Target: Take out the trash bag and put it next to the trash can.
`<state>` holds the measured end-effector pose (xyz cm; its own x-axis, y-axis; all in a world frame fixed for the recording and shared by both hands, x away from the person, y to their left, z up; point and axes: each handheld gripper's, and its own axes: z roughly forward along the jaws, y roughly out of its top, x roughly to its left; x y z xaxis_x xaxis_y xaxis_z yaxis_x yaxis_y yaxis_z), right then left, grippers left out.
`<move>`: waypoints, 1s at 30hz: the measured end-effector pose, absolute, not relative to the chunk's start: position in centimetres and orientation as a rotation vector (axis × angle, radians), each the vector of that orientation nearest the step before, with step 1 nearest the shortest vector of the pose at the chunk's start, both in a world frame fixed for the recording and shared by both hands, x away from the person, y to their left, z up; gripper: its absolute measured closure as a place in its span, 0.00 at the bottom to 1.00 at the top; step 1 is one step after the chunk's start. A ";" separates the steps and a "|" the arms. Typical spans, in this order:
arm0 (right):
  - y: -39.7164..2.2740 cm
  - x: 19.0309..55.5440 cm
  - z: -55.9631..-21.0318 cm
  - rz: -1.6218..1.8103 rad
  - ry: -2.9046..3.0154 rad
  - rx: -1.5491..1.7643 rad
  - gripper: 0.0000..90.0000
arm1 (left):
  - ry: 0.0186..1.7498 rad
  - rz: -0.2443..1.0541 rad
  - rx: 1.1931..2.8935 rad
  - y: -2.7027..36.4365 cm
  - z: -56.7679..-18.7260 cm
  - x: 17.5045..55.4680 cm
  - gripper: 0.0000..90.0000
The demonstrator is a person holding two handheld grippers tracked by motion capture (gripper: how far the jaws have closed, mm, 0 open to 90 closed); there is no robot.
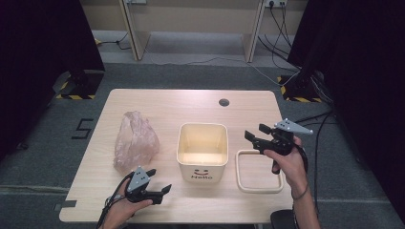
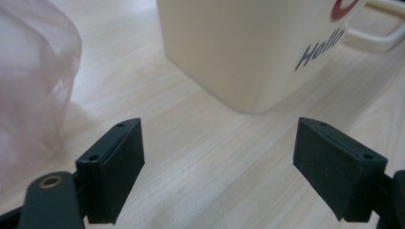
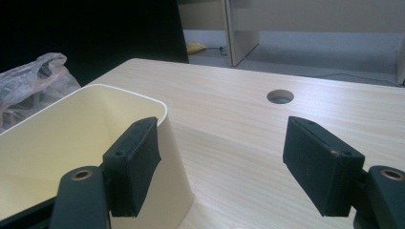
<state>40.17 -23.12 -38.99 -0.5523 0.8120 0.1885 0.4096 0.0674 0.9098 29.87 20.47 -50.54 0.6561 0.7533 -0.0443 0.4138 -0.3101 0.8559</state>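
A cream square bin [image 1: 202, 151] marked "Hello" stands mid-table, and I see nothing in it. Its cream rim ring [image 1: 259, 171] lies flat to its right. A crumpled pinkish plastic bag [image 1: 135, 140] sits to the bin's left. My left gripper [image 1: 160, 182] is low over the table's near edge, open, nothing between its jaws; in its own view the bin's front corner [image 2: 239, 52] and the bag [image 2: 33, 81] lie ahead. My right gripper [image 1: 256, 132] hovers right of the bin, open and empty; its own view looks over the bin's rim [image 3: 138, 98] toward the bag [image 3: 33, 78].
The wooden table [image 1: 157, 105] has a round cable hole [image 1: 224, 102] near its far edge. Black curtains stand on both sides, with stand bases and cables on the floor beyond. Bare tabletop lies behind the bin and along the front edge.
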 end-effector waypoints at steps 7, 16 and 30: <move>-23.5 40.1 -40.1 1.452 1.983 1.249 0.32 | 0.898 0.488 2.048 20.6 -51.7 29.9 0.20; -24.3 39.9 -41.5 1.415 1.980 1.298 0.32 | 0.937 0.454 2.110 20.5 -52.2 30.2 0.19; -25.7 41.1 -44.0 1.354 1.956 1.379 0.32 | 0.972 0.415 2.115 20.5 -52.4 30.5 0.16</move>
<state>41.06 -25.71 -44.02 -0.4405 0.8743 0.2038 0.4985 0.0494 0.8655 30.55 20.54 -52.38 0.6579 0.7528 -0.0198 0.5067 -0.4230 0.7512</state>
